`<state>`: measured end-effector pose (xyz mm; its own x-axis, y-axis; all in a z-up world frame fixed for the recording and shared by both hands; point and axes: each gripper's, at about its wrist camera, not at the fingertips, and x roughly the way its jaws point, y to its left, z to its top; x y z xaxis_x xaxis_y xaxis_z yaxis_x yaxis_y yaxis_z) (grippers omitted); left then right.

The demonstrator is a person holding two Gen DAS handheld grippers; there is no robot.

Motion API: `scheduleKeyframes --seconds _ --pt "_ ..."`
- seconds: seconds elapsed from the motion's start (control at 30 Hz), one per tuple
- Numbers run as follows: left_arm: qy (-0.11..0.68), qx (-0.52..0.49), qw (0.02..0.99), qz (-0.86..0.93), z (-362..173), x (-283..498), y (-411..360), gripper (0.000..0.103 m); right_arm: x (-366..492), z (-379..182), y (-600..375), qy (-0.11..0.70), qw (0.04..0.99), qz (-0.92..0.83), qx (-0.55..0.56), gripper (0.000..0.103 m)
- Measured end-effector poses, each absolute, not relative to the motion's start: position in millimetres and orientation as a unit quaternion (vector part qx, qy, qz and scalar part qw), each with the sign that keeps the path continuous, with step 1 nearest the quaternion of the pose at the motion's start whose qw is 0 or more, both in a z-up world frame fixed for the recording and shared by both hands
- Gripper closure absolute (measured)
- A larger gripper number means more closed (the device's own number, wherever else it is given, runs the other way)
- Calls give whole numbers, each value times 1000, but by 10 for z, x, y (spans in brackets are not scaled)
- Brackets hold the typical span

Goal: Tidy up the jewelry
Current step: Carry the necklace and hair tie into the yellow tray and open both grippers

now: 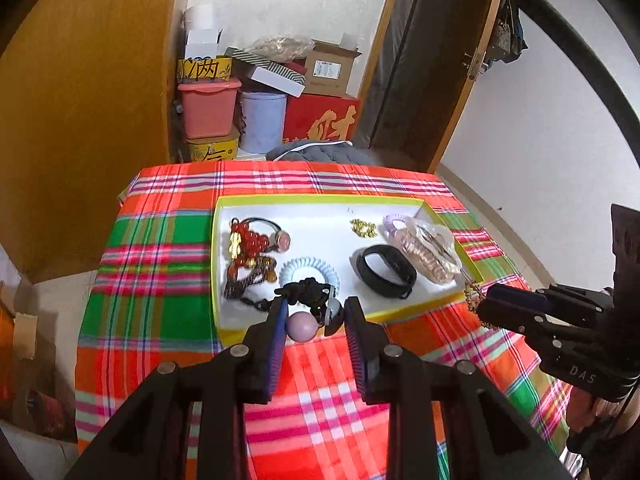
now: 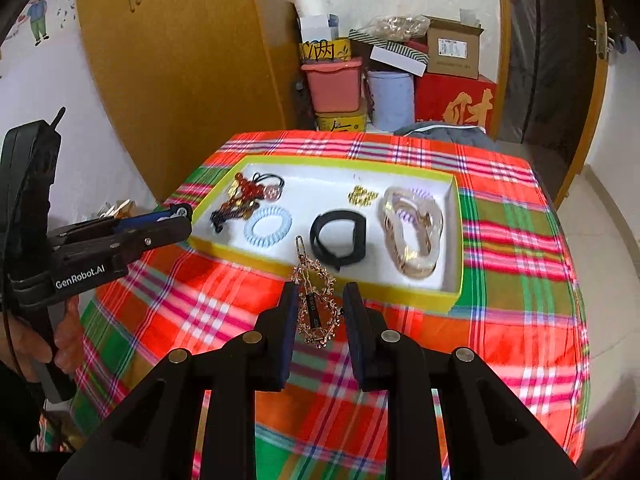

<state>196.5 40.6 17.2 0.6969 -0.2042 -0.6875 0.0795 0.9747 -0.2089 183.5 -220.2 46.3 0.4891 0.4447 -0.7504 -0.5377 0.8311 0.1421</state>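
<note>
Left tool (image 1: pixel 316 318) level and low at the near rim of the tray (image 1: pixel 320 199), pointing straight over it. Pads pressed on a lilac bead (image 1: pixel 301 328) and a grey one beside it, with their black cord (image 1: pixel 306 290) bunched above the fingertips. Bead hanging just in front of the tray's near wall.

Right tool (image 2: pixel 320 306) level too, off the tray's near right corner and well apart from the left. Clamped on a gold clip (image 2: pixel 312 308) standing upright between the pads, its thin end poking up toward the tray rim.

Under both, a worktop (image 1: pixel 320 380) draped in red, green and pink plaid. Beyond it, a wooden wardrobe (image 1: pixel 80 120) on the left, a dark door (image 1: pixel 420 80) on the right and white wall between. Stacked in that corner: a red box (image 1: pixel 320 120), a pale bucket (image 1: pixel 262 120), a pink tub (image 1: pixel 208 112) and several cartons.

Counted inside the white, yellow-edged tray:
- one clear claw clip (image 2: pixel 412 232) at the right end
- one black band (image 1: pixel 384 276) next to it
- two spiral ties, blue (image 1: pixel 308 270) near the front and lilac (image 1: pixel 394 224) behind the claw clip
- one red bead charm (image 1: pixel 248 240) at the left, with a dark tassel
- one black hair tie (image 1: pixel 282 240) with a pink charm, touching the red beads
- one small gold piece (image 1: pixel 363 228) near the back
</note>
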Motion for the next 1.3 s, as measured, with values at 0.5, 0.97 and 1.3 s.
scheduleKeyframes --seconds 0.5,0.97,1.3 --pt "403 -78 908 -84 -100 2470 435 74 2508 254 -1877 430 855 284 -61 79" --pt "421 -90 899 -87 -349 2619 477 73 2727 -9 -1748 454 842 284 -62 79" --pt "426 -96 896 -80 -361 2646 483 72 2730 -13 -1781 451 844 284 -58 76"
